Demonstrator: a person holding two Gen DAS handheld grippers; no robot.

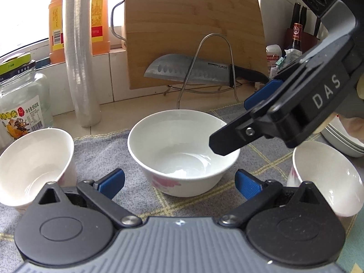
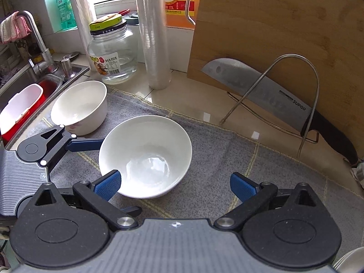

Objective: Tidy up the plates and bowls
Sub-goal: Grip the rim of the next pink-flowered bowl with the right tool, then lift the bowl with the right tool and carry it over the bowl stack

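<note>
- Three white bowls sit upright on a grey checked cloth (image 1: 109, 150) spread over the counter, which probably serves to cushion them and stop them sliding.
- The middle bowl (image 1: 182, 150), with a pink flower on its near side, stands alone at the centre of the cloth; a left bowl (image 1: 34, 166) and a right bowl (image 1: 327, 177) flank it, each well apart from it.
- The left gripper (image 1: 179, 182) hovers at the near side of the middle bowl, its blue-padded fingers spread wide and empty, the bowl lined up in the gap but not yet touched.
- The right gripper (image 2: 175, 184) comes in from the right, fingers apart too and holding nothing; in the left view its black tip hangs over the bowl's right rim, and in its own view its left pad overlaps the near rim, though I cannot tell whether it touches.
- Both tools aimed at one bowl suggests a pick-up is being set up, likely to nest it with the others.
- A stack of plates (image 1: 343, 141) peeks in at the far right edge, probably the pile being built.
- At the far side a cutting board (image 1: 193, 29) leans on the wall with a knife (image 1: 195, 71) resting in a wire rack (image 1: 204, 68), near enough that a high lift should stay clear of it.
</note>
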